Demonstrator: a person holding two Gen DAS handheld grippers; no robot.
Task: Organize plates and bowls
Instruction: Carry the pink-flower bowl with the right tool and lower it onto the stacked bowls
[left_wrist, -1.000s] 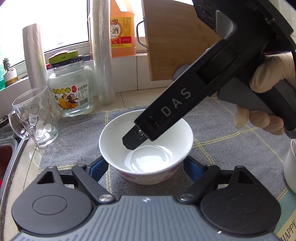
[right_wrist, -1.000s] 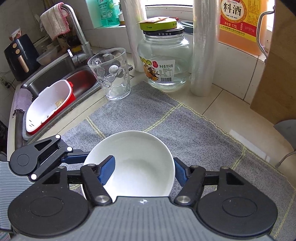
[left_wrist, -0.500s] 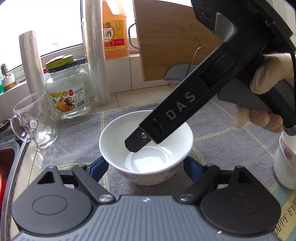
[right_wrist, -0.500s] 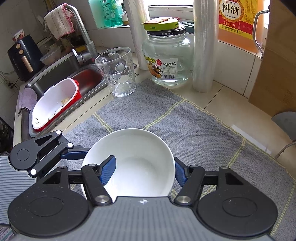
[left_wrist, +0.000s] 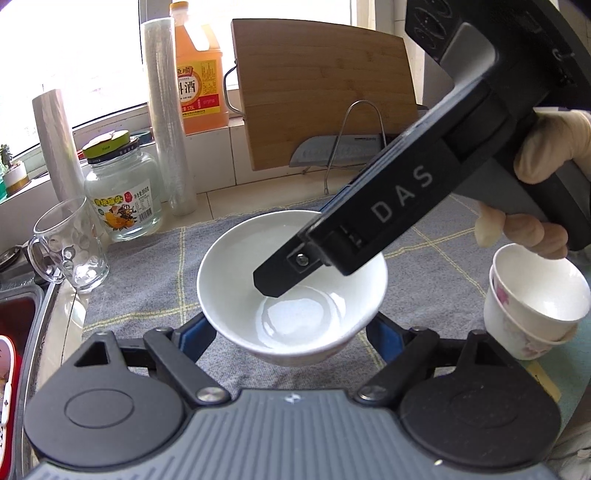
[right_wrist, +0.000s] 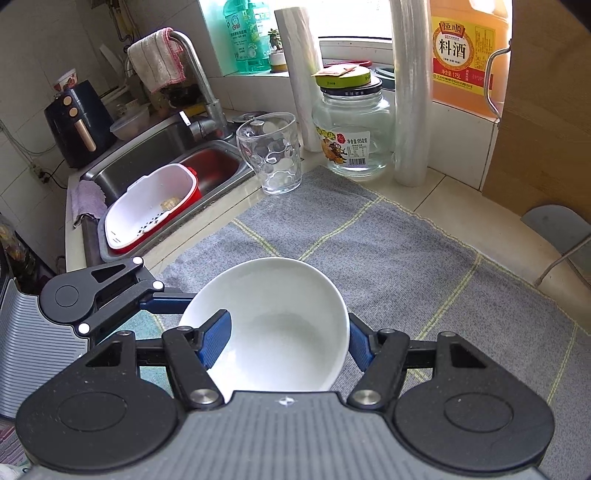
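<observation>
Low in both frames, the left gripper and right gripper each clamp the same white bowl above the grey mat. "DAS" marks the right gripper's body. Mid-right, stacked cups; farther, a jar and a "料酒" bottle, its smaller print seemingly unreadable.

A grey mat (yellow-lined) covers the tiled counter beside the sink.

Around the grey mat: 3 bowls, 1 over it and 2 stacked at its right edge; 1 glass mug, 1 jar, 2 film rolls, 1 orange bottle, 1 cutting board behind.
</observation>
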